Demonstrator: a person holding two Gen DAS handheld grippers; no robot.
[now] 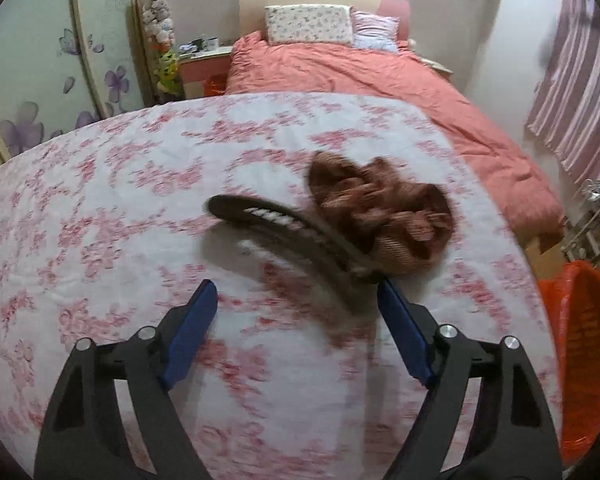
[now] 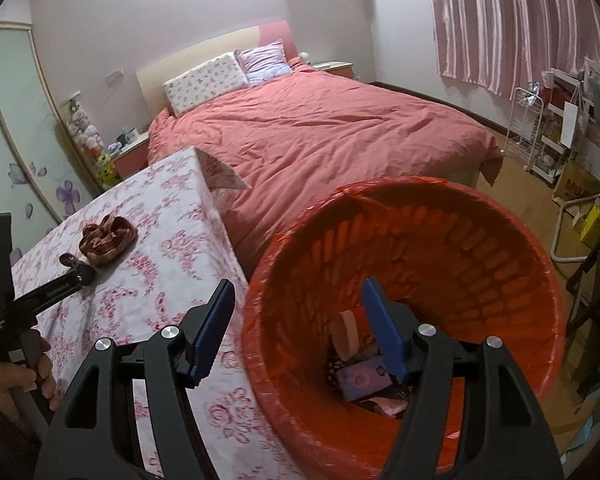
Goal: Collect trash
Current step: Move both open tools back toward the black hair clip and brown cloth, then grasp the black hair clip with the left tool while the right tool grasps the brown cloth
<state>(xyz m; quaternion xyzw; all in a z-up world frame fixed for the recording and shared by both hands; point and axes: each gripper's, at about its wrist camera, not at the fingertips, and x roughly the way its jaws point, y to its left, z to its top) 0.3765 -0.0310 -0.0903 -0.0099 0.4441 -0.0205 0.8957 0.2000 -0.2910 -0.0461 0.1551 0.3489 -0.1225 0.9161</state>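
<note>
So the left gripper is hanging over the floral tablecloth with its blue pads spread wide and nothing pinched between them. A dark hair clip lies on the cloth just ahead of the fingers, long and curved, and its near end sits right by the right-hand pad; the shot is smeared there, so I can't tell if they actually touch. Right behind the clip, touching it, is a brown scrunchie, all bunched up. Both sit toward the table's right edge, the side nearest the bin.

The right gripper is off the table's edge, poised over the orange trash bin, which stands on the floor hard against the table's side. Its jaws are apart too and empty, one pad over the cloth edge, the other over the bin's mouth. Down in the bin there's already some stuff, including a purple packet and a few other bits I can't make out.

From the right wrist view you can also see the person's hand gripping the left tool's handle at the near edge of the table.
</note>
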